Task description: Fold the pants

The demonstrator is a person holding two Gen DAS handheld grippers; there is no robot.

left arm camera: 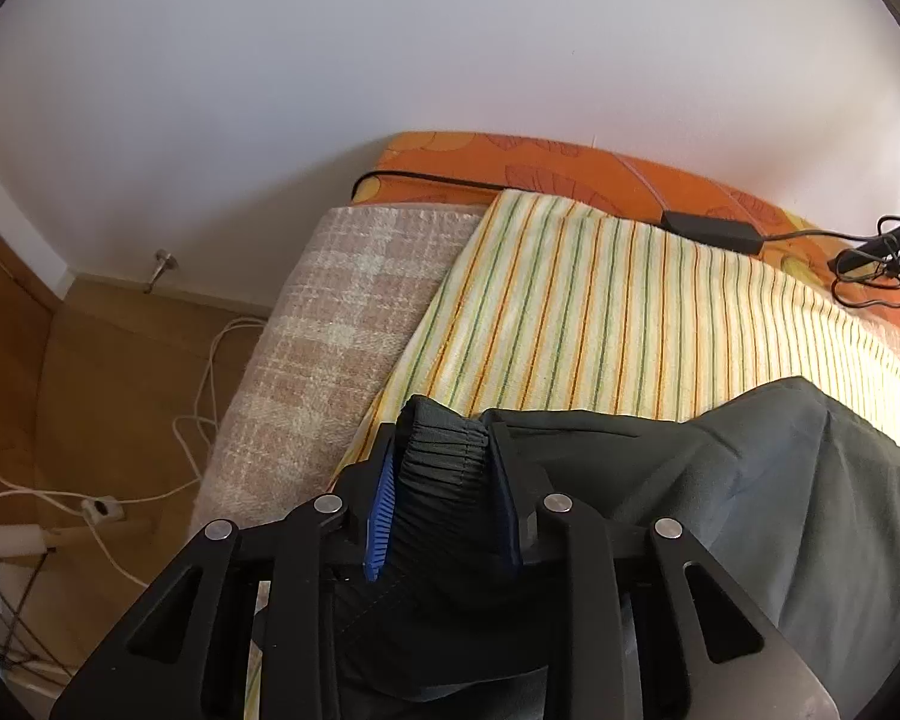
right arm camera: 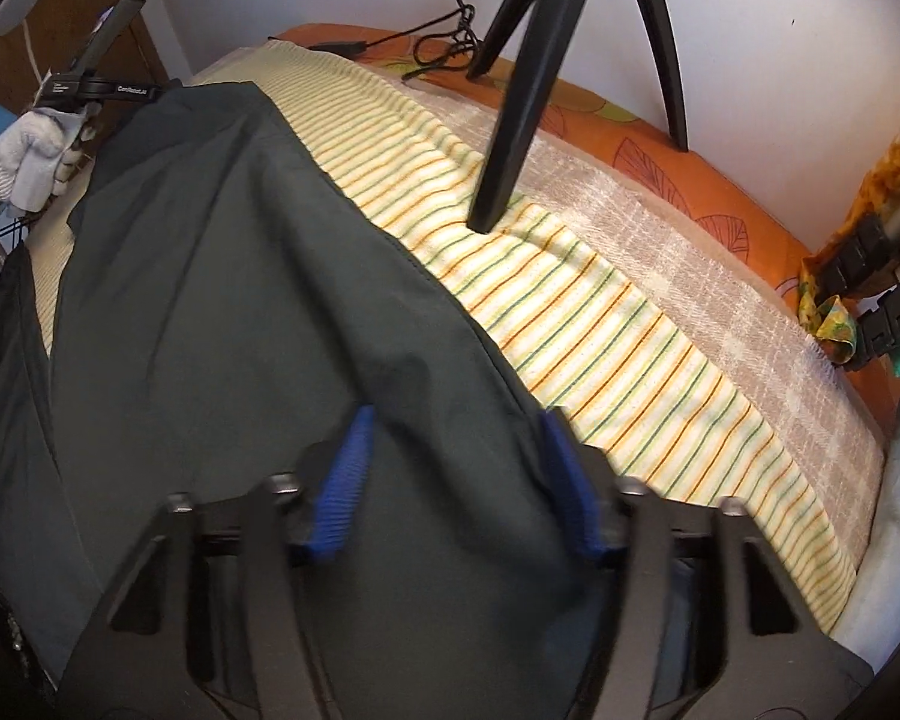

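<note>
Pinching the ribbed elastic waistband (left arm camera: 447,450) of the dark pants (left arm camera: 780,510), the left gripper (left arm camera: 444,438) had its blue pads (left arm camera: 380,516) pressed against the gathered fabric. The pants lay on a striped sheet (left arm camera: 600,300) over a plaid blanket (left arm camera: 330,324), near a black power adapter (left arm camera: 711,228).

In the right wrist view, the right gripper (right arm camera: 456,426) straddled a raised fold of the pants (right arm camera: 240,300), blue pads (right arm camera: 342,480) against the cloth. A tripod leg (right arm camera: 522,90) stood on the sheet (right arm camera: 630,384). At far left, a gloved hand (right arm camera: 30,150) held the other gripper.
</note>
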